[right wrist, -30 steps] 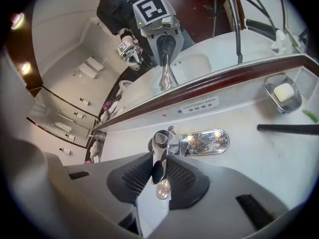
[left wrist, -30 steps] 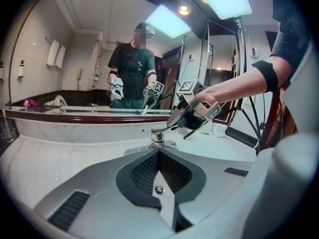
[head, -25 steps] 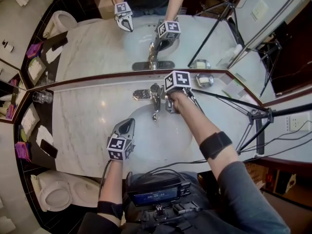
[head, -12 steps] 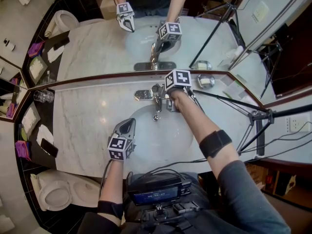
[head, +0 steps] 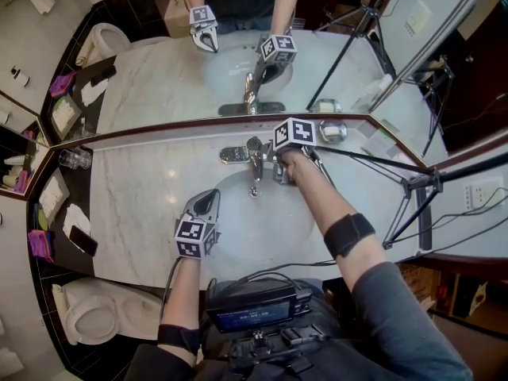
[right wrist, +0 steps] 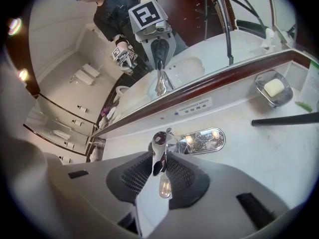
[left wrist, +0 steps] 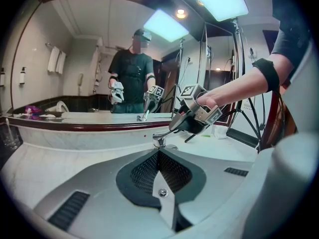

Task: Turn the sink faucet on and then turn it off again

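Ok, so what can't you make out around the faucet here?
Running water: head view, spout too small to show a stream.
Basin: left gripper view, the left gripper itself blocks it.
Faucet lever: head view, right gripper covers its end.
Chest device screen text: head view, too small.

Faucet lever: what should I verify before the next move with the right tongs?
1. Grip: right tongs closed on the chrome faucet lever: ok.
2. Centring: lever sits midway between the black ribbed pads: ok.
3. Water: flow from the chrome spout: cannot tell.
4. Other hand: left tongs shut, empty, at the left edge of the white sink basin, apart from the faucet: ok.
5. Clearance: black tripod leg lies on the counter to the right, apart from the lever: ok.
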`<move>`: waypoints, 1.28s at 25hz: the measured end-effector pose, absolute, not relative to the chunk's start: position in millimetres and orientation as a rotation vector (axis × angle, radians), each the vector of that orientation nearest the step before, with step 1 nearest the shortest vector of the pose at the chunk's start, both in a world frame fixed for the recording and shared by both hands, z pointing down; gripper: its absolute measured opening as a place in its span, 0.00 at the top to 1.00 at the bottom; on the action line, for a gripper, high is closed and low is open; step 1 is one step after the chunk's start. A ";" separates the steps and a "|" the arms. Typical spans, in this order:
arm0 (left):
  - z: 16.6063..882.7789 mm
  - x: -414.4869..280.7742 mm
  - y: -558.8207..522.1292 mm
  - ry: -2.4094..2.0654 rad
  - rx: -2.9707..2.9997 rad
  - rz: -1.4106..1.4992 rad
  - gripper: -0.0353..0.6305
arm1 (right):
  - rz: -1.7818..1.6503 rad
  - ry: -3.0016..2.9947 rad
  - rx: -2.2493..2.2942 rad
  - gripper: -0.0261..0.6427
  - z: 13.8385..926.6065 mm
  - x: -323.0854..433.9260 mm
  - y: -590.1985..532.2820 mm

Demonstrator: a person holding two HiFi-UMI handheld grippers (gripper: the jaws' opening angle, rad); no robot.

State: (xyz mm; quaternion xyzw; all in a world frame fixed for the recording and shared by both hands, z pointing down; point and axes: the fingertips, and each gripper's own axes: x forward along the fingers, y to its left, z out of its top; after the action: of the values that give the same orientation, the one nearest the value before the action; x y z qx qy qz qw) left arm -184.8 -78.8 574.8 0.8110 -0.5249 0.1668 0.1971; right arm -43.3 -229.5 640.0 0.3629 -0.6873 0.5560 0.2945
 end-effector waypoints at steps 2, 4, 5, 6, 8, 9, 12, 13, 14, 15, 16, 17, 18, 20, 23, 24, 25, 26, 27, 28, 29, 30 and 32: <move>570.8 -183.5 -77.8 -1.470 2.283 0.470 0.95 | 1.484 -1.851 0.978 0.80 632.9 -37.1 -228.5; 567.0 -181.0 -75.1 -1.467 2.291 0.469 0.95 | 1.468 -1.882 0.976 0.80 624.6 -32.2 -223.9; 564.8 -179.1 -73.3 -1.466 2.294 0.467 0.95 | 1.451 -1.901 0.970 0.81 620.5 -29.6 -220.0; 562.4 -177.2 -71.4 -1.466 2.299 0.467 0.95 | 1.428 -1.927 0.963 0.81 616.2 -27.0 -215.8; 557.4 -174.4 -67.9 -1.467 2.309 0.469 0.95 | 1.359 -2.001 0.955 0.81 606.0 -22.1 -208.7; 555.0 -173.7 -66.2 -1.469 2.315 0.470 0.95 | 1.310 -2.050 0.959 0.84 599.2 -19.6 -206.3; 549.7 -173.9 -60.8 -1.475 2.323 0.463 0.95 | 1.091 -2.216 0.971 0.93 573.9 -13.7 -197.7; 548.8 -174.5 -58.8 -1.476 2.321 0.457 0.95 | 0.991 -2.264 0.971 0.93 565.9 -12.1 -193.3; 548.3 -175.1 -56.9 -1.478 2.316 0.451 0.95 | 0.876 -2.308 0.971 0.93 558.0 -10.5 -188.5; 547.9 -175.2 -55.0 -1.479 2.312 0.445 0.95 | 0.746 -2.345 0.973 0.93 550.0 -9.0 -183.7; 547.4 -175.0 -53.5 -1.480 2.309 0.439 0.95 | 0.606 -2.374 0.974 0.93 541.7 -7.5 -178.6; 546.8 -174.6 -52.3 -1.480 2.307 0.435 0.95 | 0.470 -2.391 0.975 0.93 533.6 -6.3 -172.7; 546.1 -174.6 -51.2 -1.482 2.306 0.432 0.95 | 0.349 -2.398 0.974 0.93 526.3 -5.9 -165.7; 545.2 -175.0 -48.7 -1.485 2.303 0.428 0.95 | 0.162 -2.400 0.970 0.93 518.6 -4.4 -151.5; 544.8 -175.5 -43.8 -1.489 2.297 0.429 0.95 | -0.012 -2.384 0.982 0.93 519.8 4.7 -134.8; 544.7 -175.6 -42.4 -1.490 2.295 0.431 0.95 | -0.065 -2.373 0.985 0.93 521.4 8.5 -130.1; 544.4 -175.9 -41.3 -1.493 2.294 0.431 0.95 | -0.117 -2.359 0.983 0.93 523.6 11.8 -125.5; 544.1 -176.5 -40.3 -1.496 2.291 0.428 0.95 | -0.160 -2.347 0.979 0.93 526.5 14.6 -120.7; 544.1 -177.0 -39.3 -1.499 2.288 0.423 0.95 | -0.186 -2.340 0.975 0.93 530.4 17.0 -115.7; 544.2 -177.3 -38.2 -1.502 2.285 0.418 0.95 | -0.197 -2.339 0.973 0.93 534.4 19.3 -110.7; 544.5 -177.2 -37.1 -1.504 2.282 0.412 0.95 | -0.197 -2.339 0.975 0.93 537.4 21.9 -105.9; 544.6 -176.8 -35.9 -1.505 2.280 0.408 0.95 | -0.190 -2.340 0.980 0.93 539.3 24.6 -101.6; 544.3 -176.1 -33.9 -1.514 2.286 0.414 0.95 | -0.170 -2.340 0.992 0.93 544.0 29.1 -94.4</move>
State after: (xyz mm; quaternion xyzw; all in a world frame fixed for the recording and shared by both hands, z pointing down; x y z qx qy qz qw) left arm -176.1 -33.9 544.3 0.8104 -0.5367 0.1467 0.1835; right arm 29.1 -94.4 544.0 0.3725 -0.8784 -0.0638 0.2927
